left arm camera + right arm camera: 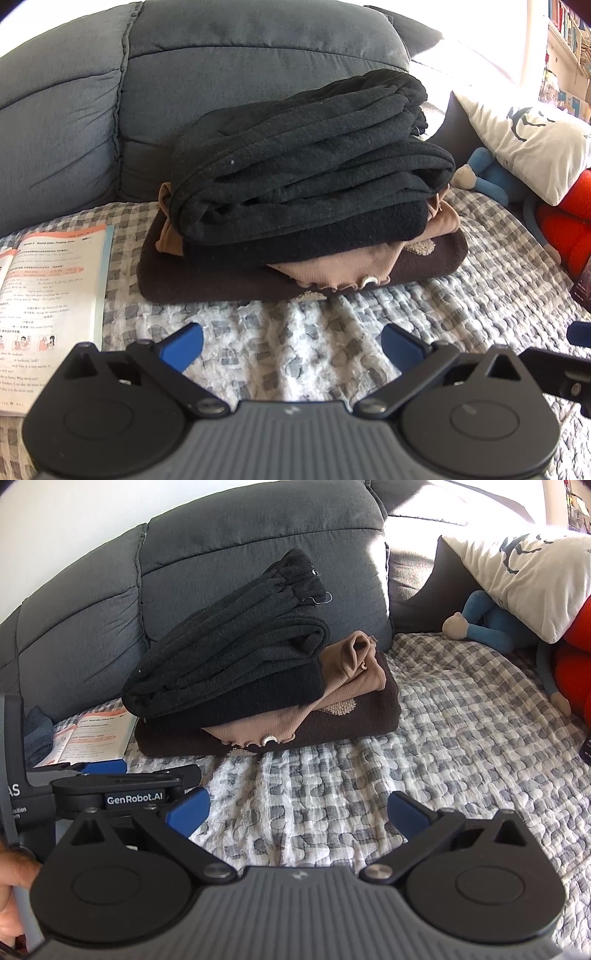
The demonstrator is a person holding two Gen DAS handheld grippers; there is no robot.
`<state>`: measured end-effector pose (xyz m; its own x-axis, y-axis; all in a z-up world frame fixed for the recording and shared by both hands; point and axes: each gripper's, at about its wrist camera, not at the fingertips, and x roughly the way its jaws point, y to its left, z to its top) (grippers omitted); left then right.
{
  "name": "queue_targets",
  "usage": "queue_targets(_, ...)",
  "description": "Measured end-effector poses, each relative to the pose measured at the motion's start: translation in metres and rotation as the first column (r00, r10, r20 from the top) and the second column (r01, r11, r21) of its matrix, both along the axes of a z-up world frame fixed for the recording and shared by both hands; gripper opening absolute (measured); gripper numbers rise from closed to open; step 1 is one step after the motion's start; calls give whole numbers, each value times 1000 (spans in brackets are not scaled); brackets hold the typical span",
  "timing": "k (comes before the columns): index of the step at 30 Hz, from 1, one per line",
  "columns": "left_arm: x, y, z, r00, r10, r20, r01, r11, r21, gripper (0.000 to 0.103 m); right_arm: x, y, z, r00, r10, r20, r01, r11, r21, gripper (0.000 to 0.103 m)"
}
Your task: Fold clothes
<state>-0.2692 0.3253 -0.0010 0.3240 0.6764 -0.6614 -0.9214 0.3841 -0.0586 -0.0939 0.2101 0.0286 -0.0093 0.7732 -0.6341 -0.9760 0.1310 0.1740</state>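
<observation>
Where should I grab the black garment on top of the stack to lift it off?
Grip the black garment at its thick rolled fold on the near left end, coming from the front with the left hand-held gripper, which is open. The layers bunch together there, so one pinch probably catches them all. Its far end tapers against the sofa back.

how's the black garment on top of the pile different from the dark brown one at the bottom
The black garment lies bunched in thick rolled folds; the dark brown garment lies flat. The black one tops the pile, above a tan top; the brown one rests directly on the checkered cover. Both are dark, folded, and untouched by either open gripper.
</observation>
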Motion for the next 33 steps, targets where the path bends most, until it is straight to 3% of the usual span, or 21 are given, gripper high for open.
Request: queue_targets(33, 0, -5, 4, 999, 26, 26, -26, 1000, 1, 103, -1, -5, 1, 1000, 0, 28, 1, 1000, -9, 103)
